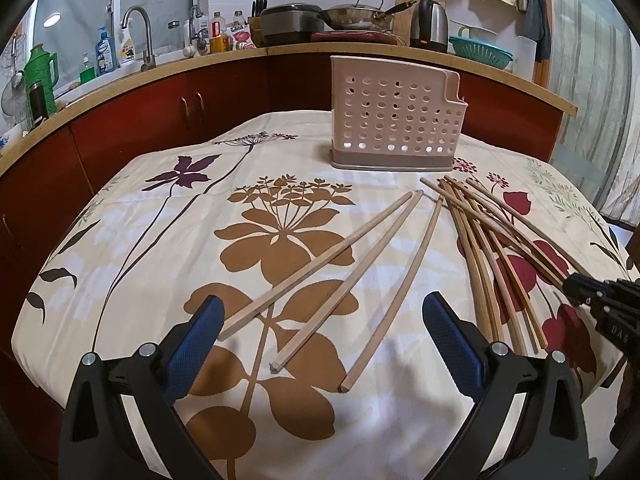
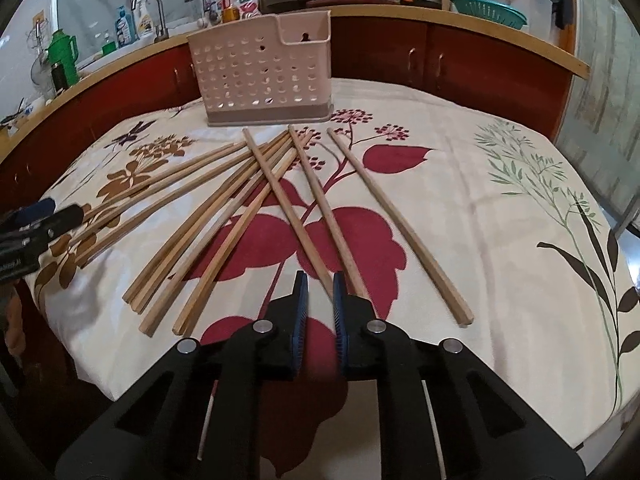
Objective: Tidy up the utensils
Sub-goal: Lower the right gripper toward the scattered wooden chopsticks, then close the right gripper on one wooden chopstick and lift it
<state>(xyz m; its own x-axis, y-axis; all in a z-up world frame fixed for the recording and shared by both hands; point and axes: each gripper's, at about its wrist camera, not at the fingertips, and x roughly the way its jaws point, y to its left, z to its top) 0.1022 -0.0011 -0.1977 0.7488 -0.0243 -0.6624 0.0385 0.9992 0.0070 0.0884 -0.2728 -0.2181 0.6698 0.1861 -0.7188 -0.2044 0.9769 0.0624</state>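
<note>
Several wooden chopsticks lie loose on the flowered tablecloth point(image 1: 120, 240). In the left wrist view three pale chopsticks point(image 1: 352, 276) lie between the fingers of my open left gripper point(image 1: 320, 320), and a darker pile point(image 1: 496, 256) lies to the right. A pink perforated utensil holder point(image 1: 394, 116) stands upright at the table's far side, also in the right wrist view point(image 2: 264, 76). My right gripper point(image 2: 320, 292) hovers low over the near ends of two chopsticks point(image 2: 320, 208), its jaws narrowly apart with nothing gripped. It shows at the right edge of the left wrist view point(image 1: 600, 300).
A kitchen counter point(image 1: 280, 50) with red cabinets runs behind the table, holding a faucet point(image 1: 140, 32), bottles, a wok point(image 1: 356, 16), a kettle point(image 1: 430, 26) and a teal colander point(image 1: 480, 52). The table edge curves close below both grippers.
</note>
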